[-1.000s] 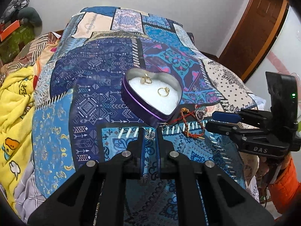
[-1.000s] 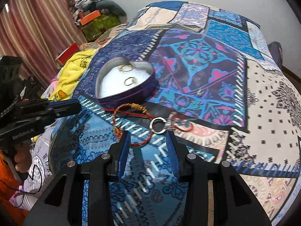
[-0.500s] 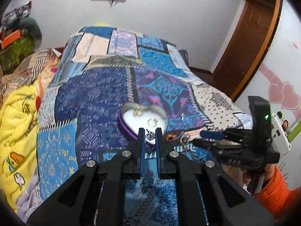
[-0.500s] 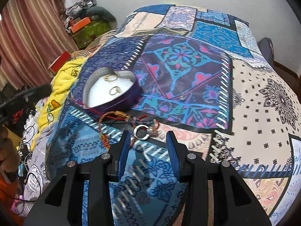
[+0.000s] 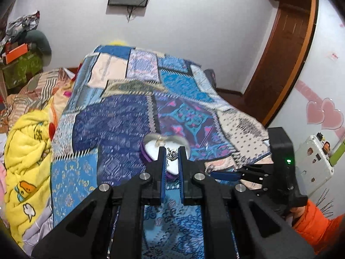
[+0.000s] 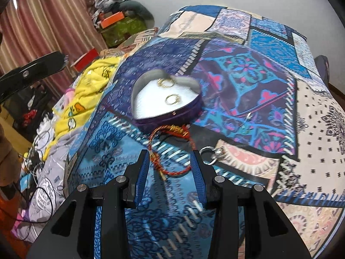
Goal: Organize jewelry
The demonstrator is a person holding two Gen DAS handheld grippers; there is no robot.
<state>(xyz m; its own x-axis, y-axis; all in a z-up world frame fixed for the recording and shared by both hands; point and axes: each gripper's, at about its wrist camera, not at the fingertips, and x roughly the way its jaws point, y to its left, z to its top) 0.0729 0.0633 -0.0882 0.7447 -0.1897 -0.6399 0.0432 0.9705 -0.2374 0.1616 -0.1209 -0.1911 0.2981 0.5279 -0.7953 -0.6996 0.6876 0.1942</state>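
Two gold rings (image 6: pixel 169 91) lie in one heart-shaped tin (image 6: pixel 138 90).

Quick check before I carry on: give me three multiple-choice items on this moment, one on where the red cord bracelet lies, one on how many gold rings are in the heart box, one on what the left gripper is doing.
1. Where is the red bracelet?
A. inside the heart box
B. on the quilt, in front of the box
C. on the yellow blanket

2. How many gold rings lie in the heart box?
A. none
B. two
C. five

3. What is the state of the left gripper?
A. wide open and empty
B. closed on a small silver charm
C. closed on the red bracelet

Answers:
1 B, it lies on the quilt between the open right gripper fingers.
2 B, two gold rings show on the white lining.
3 B, the silver charm sits pinched between its fingers.
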